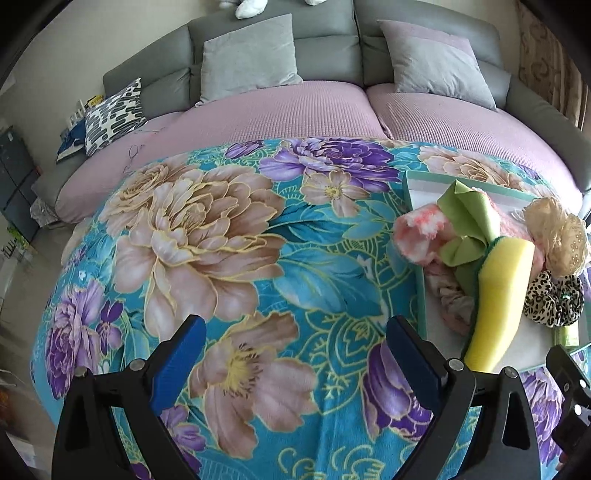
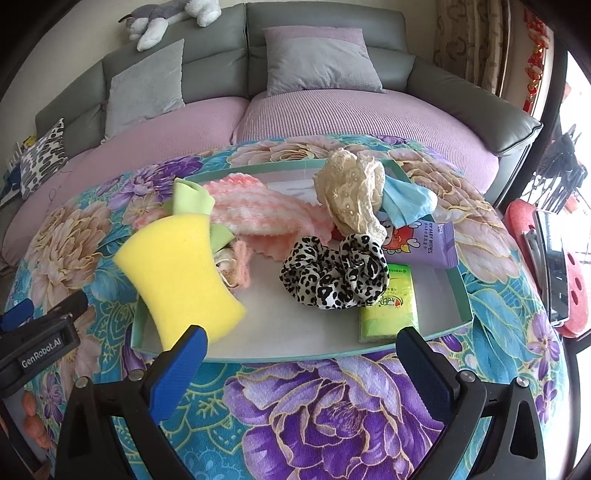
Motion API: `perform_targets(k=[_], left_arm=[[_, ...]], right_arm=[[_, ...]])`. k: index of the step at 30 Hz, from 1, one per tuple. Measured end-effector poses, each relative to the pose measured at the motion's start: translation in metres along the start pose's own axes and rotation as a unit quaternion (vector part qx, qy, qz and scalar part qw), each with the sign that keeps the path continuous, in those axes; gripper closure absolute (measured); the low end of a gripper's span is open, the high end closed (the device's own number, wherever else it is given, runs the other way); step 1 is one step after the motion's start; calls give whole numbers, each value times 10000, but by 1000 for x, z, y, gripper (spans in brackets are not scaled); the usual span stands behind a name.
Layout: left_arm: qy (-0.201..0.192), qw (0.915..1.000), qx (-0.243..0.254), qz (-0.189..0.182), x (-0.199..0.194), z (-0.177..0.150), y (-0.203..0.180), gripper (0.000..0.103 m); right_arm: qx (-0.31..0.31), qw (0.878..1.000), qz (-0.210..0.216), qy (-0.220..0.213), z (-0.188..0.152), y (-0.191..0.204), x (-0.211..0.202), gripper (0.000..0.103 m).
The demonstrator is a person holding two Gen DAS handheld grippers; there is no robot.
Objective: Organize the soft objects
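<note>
A shallow teal tray lies on the floral blanket and holds soft things. A yellow sponge leans over its left edge. Beside it are a leopard scrunchie, a cream lace scrunchie, a pink fluffy cloth, a green cloth, a blue cloth, a purple wipes pack and a green tissue pack. My right gripper is open just before the tray's near rim. My left gripper is open over the blanket, left of the tray.
The floral blanket covers a pink-sheeted bed with grey pillows and a grey headboard. A patterned cushion sits at the left. A red stool with a phone stands right of the bed. A plush toy rests on the headboard.
</note>
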State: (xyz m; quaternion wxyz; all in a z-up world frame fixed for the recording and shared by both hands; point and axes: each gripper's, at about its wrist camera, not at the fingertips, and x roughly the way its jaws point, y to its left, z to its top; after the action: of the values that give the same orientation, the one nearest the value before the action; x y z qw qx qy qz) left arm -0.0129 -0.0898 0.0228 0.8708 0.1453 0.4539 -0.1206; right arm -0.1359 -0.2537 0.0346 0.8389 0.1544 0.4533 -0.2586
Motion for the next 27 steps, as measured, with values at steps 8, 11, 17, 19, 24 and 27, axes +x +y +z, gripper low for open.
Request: perform_targets(k=[8,11,17,19,24,27], left_arm=[[98,9999,-42,104,-3,-20,11,5],[136,9998,-105,117,-3,-24,17,5],[179,9997,-111,102,-5,-33,23,5],[239,9995,-129,127,-3,-36,25,5],[362,9990,-168,192,2,-41,28,5],[408,9987,-221,226,4,-42,31,5]], right_arm=[[-117,9999,24,17,-6,11,-8,0],[-200,9998,40,73,-11,17,-8,0],[-323,9993,58,159,-18,27,-7,0],[-356,9992,56,197,-19,28,-4,0],[-350,9990,65,259,-20,28,1,0],[-342,9989,92,299,-21,29,5,0]])
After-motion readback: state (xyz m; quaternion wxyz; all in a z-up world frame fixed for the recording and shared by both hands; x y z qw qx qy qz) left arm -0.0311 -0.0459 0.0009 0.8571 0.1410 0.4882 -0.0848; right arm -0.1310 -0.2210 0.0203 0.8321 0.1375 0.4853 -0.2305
